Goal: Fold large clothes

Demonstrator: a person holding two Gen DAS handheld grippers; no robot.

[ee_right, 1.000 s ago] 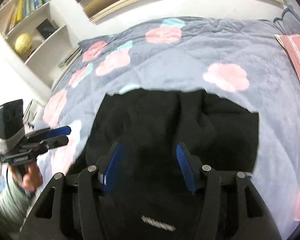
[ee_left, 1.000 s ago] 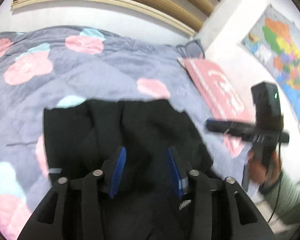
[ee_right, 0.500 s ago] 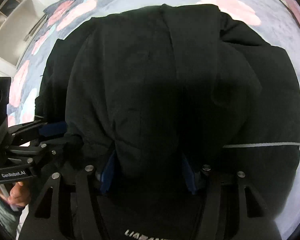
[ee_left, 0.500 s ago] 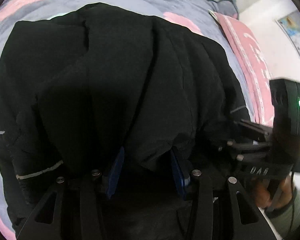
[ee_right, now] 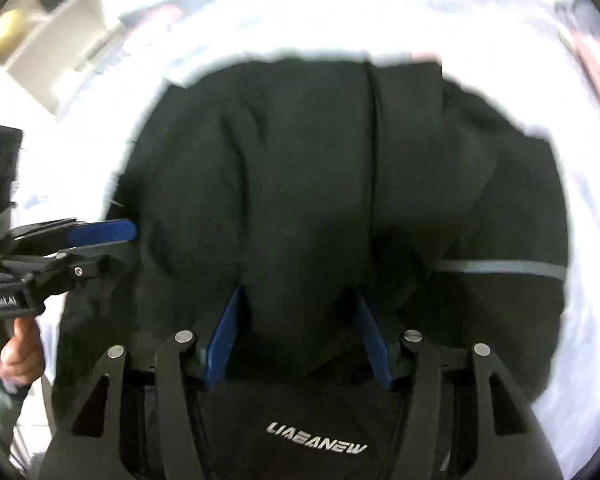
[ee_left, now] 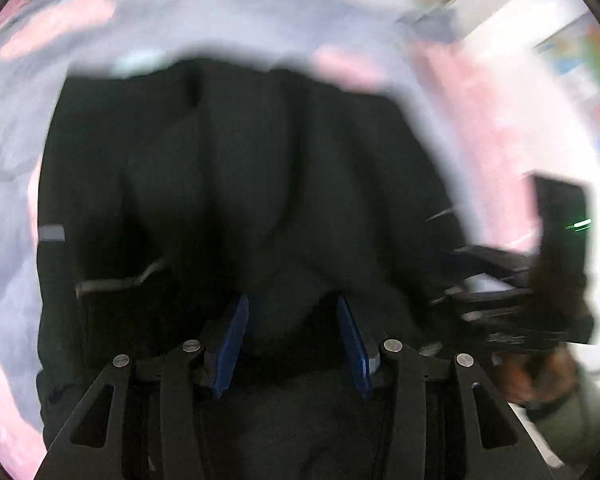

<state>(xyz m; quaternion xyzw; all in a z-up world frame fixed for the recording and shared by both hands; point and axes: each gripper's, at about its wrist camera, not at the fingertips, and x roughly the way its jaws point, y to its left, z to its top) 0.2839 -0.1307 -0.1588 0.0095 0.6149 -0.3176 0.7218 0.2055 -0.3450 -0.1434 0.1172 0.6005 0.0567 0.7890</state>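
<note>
A large black jacket (ee_left: 260,184) with grey reflective stripes lies bunched on the bed; it fills the right wrist view (ee_right: 340,184) too, with a "LIABANEW" logo near the bottom. My left gripper (ee_left: 290,342) is open, blue pads apart, with a fold of jacket fabric between them. My right gripper (ee_right: 300,340) is open the same way, a fold between its pads. Each gripper shows in the other's view: the right one at the jacket's right edge (ee_left: 512,292), the left one at its left edge (ee_right: 80,248).
The grey bedspread (ee_left: 100,20) with pink and teal flowers surrounds the jacket. A pink pillow (ee_left: 496,120) lies right, a wall map (ee_left: 592,60) beyond. White shelves (ee_right: 48,28) stand at left in the right wrist view. Both views are motion-blurred.
Both grippers dipped down close onto the jacket, then pulled back a little; more bedspread shows around the jacket now. The pads stay apart.
</note>
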